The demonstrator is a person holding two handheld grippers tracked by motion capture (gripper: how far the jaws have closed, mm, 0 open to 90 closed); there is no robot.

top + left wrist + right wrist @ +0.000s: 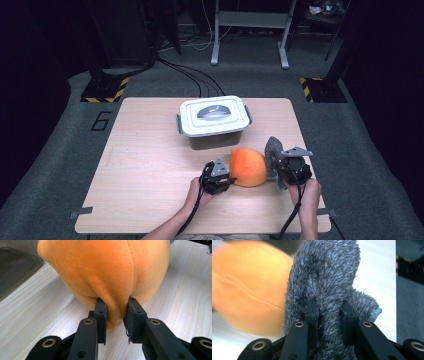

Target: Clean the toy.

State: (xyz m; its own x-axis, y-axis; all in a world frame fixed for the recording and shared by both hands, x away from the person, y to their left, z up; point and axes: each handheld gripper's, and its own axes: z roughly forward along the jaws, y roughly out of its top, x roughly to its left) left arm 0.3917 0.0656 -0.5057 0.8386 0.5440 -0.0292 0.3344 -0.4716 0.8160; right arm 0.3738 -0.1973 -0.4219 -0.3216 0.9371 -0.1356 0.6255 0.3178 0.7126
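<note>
An orange plush toy (247,167) lies on the wooden table (150,165) near the front edge, with a grey fuzzy part (273,155) standing up at its right side. My left gripper (227,178) is at the toy's left; in the left gripper view its jaws pinch a fold of the orange plush (107,270), with my left gripper (115,312) shut on it. My right gripper (276,170) is at the toy's right. In the right gripper view my right gripper (329,312) is shut on the grey fuzzy part (329,272), and the orange body (249,287) shows blurred to the left.
A white lidded plastic box (214,120) with grey clasps stands behind the toy at the table's middle back. Its translucent wall (15,267) shows at the left of the left gripper view. Dark floor, cables and a metal stand lie beyond the table.
</note>
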